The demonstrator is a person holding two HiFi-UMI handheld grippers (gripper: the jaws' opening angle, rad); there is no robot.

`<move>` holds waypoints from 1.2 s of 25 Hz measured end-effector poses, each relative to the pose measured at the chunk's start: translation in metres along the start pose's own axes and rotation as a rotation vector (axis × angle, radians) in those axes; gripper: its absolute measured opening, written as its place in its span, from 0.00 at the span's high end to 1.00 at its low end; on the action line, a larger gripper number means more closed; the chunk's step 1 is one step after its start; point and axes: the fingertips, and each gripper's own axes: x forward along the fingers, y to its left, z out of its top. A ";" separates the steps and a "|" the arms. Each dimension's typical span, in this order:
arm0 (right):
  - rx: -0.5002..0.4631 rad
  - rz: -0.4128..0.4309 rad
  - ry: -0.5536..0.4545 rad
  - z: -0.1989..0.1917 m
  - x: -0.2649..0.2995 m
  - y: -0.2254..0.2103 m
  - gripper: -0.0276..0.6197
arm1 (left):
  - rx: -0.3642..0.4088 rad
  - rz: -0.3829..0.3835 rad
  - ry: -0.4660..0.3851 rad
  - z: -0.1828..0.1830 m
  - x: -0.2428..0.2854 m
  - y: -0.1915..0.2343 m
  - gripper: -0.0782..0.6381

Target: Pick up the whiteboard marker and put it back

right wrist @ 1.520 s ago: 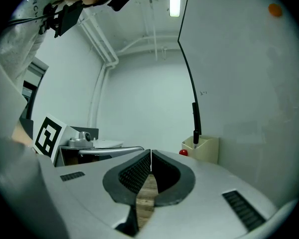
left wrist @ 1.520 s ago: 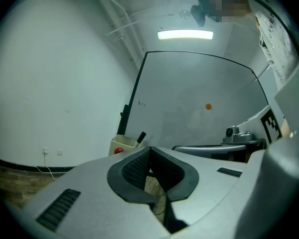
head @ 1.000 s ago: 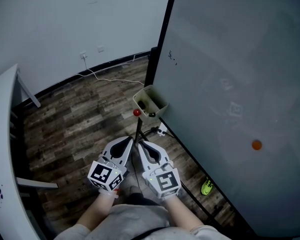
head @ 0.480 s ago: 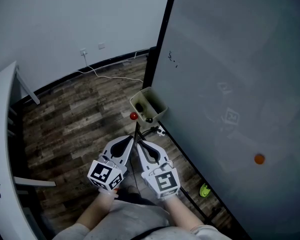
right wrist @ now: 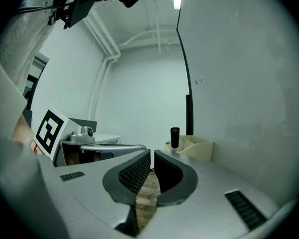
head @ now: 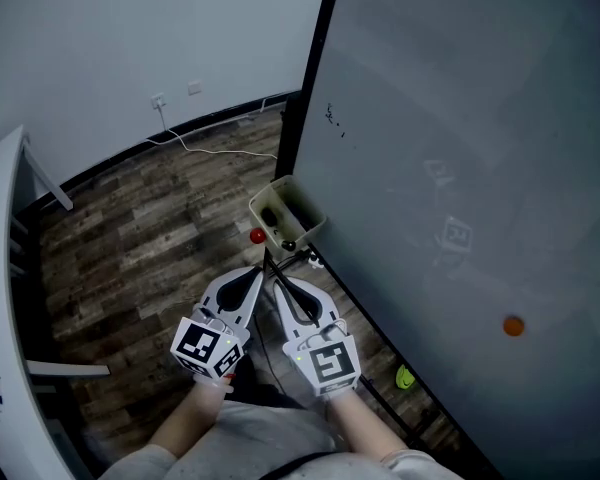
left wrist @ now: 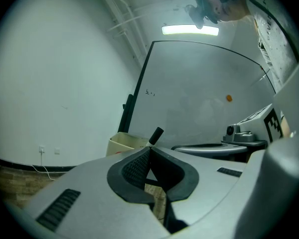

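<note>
A beige marker holder (head: 302, 206) hangs at the lower left corner of the whiteboard (head: 460, 168). A black-capped marker (head: 289, 245) and a red-capped one (head: 257, 236) stick out of its near end. My left gripper (head: 261, 280) and right gripper (head: 280, 288) sit side by side just short of the holder, both shut and empty. In the left gripper view the black marker (left wrist: 156, 135) leans above the shut fingertips, by the holder (left wrist: 122, 144). In the right gripper view the marker (right wrist: 175, 137) stands upright beside the holder (right wrist: 195, 147).
The board's black frame (head: 310, 88) and its foot bar (head: 380, 393) run along the wood floor. A white cable (head: 215, 153) lies by the wall. An orange magnet (head: 513, 325) sticks on the board. A green object (head: 405, 376) lies under it. A white table edge (head: 5, 298) curves at left.
The head view has drifted, so the holder and board sit a little further left. Both grippers stay shut, side by side, slightly nearer the holder.
</note>
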 end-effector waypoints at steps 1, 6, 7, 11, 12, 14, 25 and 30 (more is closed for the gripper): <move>0.001 -0.011 0.000 0.001 0.001 -0.004 0.93 | 0.001 -0.006 -0.001 0.002 0.003 0.000 0.87; -0.010 -0.043 -0.001 0.007 0.005 -0.014 0.92 | 0.003 -0.026 -0.003 0.007 0.013 0.004 0.87; -0.010 -0.049 -0.002 0.008 0.006 -0.017 0.92 | 0.004 -0.029 -0.003 0.008 0.015 0.004 0.87; -0.009 -0.069 -0.007 0.007 0.014 -0.029 0.92 | 0.006 -0.039 0.000 0.003 0.024 0.011 0.87; -0.007 -0.072 -0.006 0.007 0.015 -0.031 0.92 | 0.006 -0.040 0.002 0.002 0.026 0.012 0.87; -0.007 -0.078 -0.007 0.008 0.018 -0.035 0.92 | 0.004 -0.039 0.006 0.003 0.028 0.014 0.87; -0.015 -0.074 -0.008 0.010 0.032 -0.045 0.78 | 0.001 -0.041 0.017 0.003 0.040 0.026 0.87; -0.025 -0.077 -0.011 0.012 0.038 -0.047 0.78 | 0.000 -0.044 0.020 0.002 0.043 0.029 0.87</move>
